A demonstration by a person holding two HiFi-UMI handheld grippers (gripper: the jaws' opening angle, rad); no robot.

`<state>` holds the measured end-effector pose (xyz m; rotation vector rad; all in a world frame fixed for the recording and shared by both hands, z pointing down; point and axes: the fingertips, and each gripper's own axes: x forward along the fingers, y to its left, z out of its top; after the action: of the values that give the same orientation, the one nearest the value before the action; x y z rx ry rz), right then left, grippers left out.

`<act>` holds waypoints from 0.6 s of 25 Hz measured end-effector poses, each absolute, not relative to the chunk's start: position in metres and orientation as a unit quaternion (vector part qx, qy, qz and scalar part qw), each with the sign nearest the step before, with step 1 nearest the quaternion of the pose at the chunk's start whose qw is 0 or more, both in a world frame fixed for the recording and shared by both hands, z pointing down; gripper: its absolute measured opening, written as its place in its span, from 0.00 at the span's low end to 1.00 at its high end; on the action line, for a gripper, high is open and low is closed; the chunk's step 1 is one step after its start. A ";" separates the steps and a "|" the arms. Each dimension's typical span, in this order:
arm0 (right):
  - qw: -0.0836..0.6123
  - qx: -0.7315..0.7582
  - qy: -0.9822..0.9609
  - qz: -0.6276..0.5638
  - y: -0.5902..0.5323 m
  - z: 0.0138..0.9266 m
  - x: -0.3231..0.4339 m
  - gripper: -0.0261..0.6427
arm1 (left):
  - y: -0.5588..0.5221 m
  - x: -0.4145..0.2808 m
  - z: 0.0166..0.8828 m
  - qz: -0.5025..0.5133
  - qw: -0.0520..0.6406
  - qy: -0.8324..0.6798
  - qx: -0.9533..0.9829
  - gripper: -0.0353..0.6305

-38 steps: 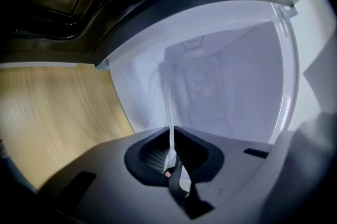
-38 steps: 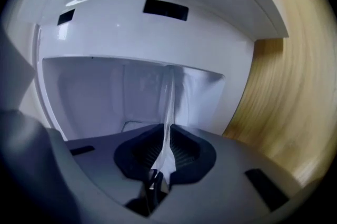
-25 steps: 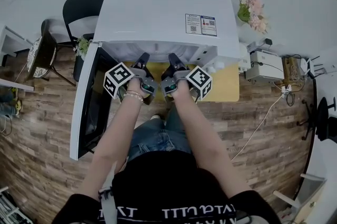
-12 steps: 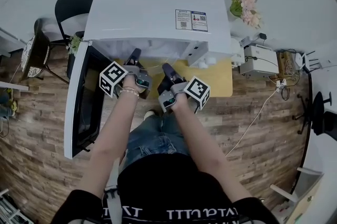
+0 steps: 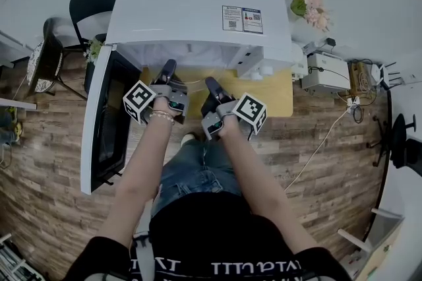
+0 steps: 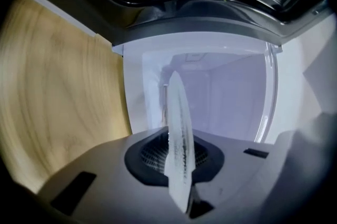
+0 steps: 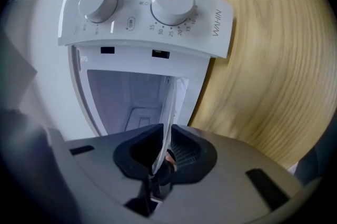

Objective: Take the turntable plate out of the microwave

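A white microwave [image 5: 198, 2] stands on a wooden table [image 5: 280, 98], its door [image 5: 102, 121] swung open to the left. The clear glass turntable plate [image 6: 179, 128] shows edge-on in the left gripper view, and my left gripper [image 6: 179, 165] is shut on its rim. The plate's rim [image 7: 169, 107] also runs between the pads of my right gripper [image 7: 164, 152], which is shut on it. In the head view the left gripper [image 5: 168, 68] and right gripper [image 5: 211, 85] point side by side at the cavity mouth. The plate itself is hard to make out there.
The control panel [image 7: 147, 12] with two dials sits right of the cavity. A black chair [image 5: 92, 9] stands behind the door. Pink flowers [image 5: 313, 6] and a white box [image 5: 330, 72] with cables stand to the right. The wood-plank floor [image 5: 330, 154] lies below.
Both grippers have drawn back from under the microwave's top toward the person, the right one further. More of the wooden table now shows in front of the cavity.
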<state>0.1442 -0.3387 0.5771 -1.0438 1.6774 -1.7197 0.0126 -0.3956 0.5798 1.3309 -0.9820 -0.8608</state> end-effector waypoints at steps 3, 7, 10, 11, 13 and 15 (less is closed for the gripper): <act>0.244 -0.389 0.633 -0.623 -0.335 0.574 0.142 0.12 | -0.389 0.010 0.579 -0.382 0.598 -0.414 0.571 0.10; 0.230 -0.395 0.651 -0.606 -0.328 0.574 0.138 0.13 | -0.376 0.008 0.576 -0.382 0.599 -0.398 0.581 0.10; 0.226 -0.390 0.659 -0.602 -0.324 0.572 0.135 0.13 | -0.363 0.007 0.572 -0.377 0.602 -0.384 0.590 0.10; 0.223 -0.390 0.662 -0.600 -0.324 0.571 0.134 0.14 | -0.359 0.007 0.570 -0.374 0.602 -0.380 0.595 0.10; 0.215 -0.390 0.671 -0.593 -0.324 0.569 0.134 0.16 | -0.352 0.007 0.566 -0.365 0.601 -0.376 0.603 0.10; 0.211 -0.389 0.677 -0.588 -0.327 0.567 0.134 0.16 | -0.347 0.008 0.561 -0.362 0.600 -0.367 0.611 0.10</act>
<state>0.1345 -0.3271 0.5669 -1.0807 1.8824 -1.6343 0.0085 -0.3467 0.5611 1.4173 -0.8513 -0.8381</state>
